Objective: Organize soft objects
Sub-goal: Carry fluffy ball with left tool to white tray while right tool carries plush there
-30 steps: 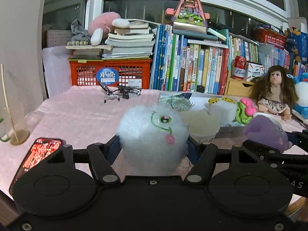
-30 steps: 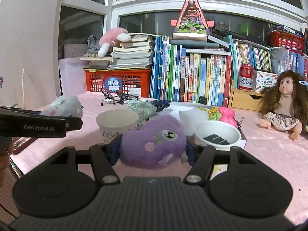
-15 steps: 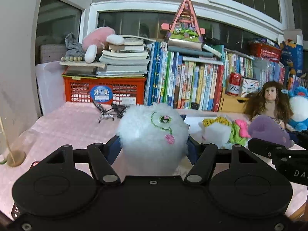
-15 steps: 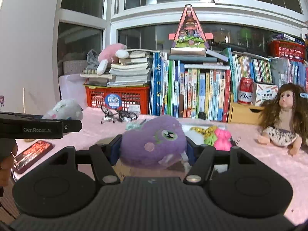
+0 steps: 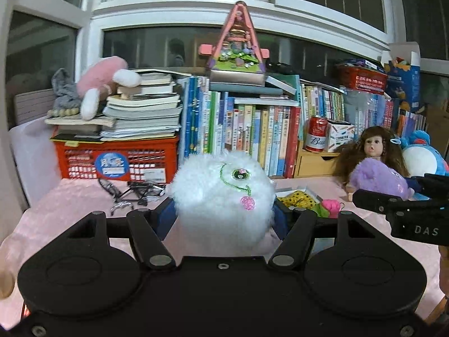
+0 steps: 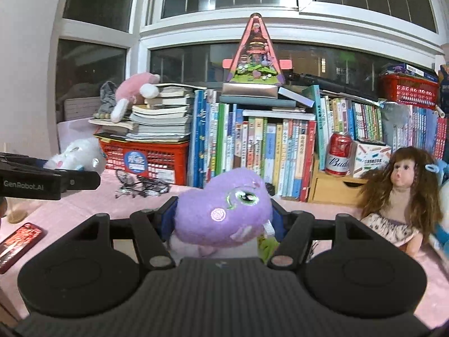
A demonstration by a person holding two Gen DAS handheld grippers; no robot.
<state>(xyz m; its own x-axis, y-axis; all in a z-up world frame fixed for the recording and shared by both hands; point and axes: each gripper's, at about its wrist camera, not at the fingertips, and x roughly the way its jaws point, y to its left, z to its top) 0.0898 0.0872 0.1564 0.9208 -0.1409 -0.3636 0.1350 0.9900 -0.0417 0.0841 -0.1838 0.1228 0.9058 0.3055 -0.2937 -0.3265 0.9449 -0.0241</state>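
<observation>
Left tool [image 5: 223, 210] closed on a fluffy white toy [image 5: 223, 196], blue pads pressed into the fur on both sides. Held up off the pink table [image 5: 70, 202], right in front of the row of books [image 5: 247, 132]. One green stitched eye and a small pink spot on the front of the fluff.

Right tool [image 6: 223, 219] closed on a purple toy [image 6: 223, 213], squeezed between its two blue pads. Also lifted above the table, in front of the row of books. A green eye and a pink round cheek on its face, a little white tag hanging at its right side.

Seen from the left camera: the purple toy off to the right of the books, just in front of the doll [image 5: 373, 151]. Seen from the right camera: the white toy far to the left of the books, near the red basket [image 6: 146, 160].

Left of the books: the red basket with a pile of papers on top, and a pink stuffed animal [image 5: 103, 84] lying up there. On top of the books: a pointy pink toy house [image 5: 238, 42]. Right of the books: a red can [image 5: 317, 134] on a small wooden drawer box. Below the books on the table: a tangle of glasses [image 5: 132, 192]. Far left of the books, near the table edge: a red phone [image 6: 19, 241] lying flat.
</observation>
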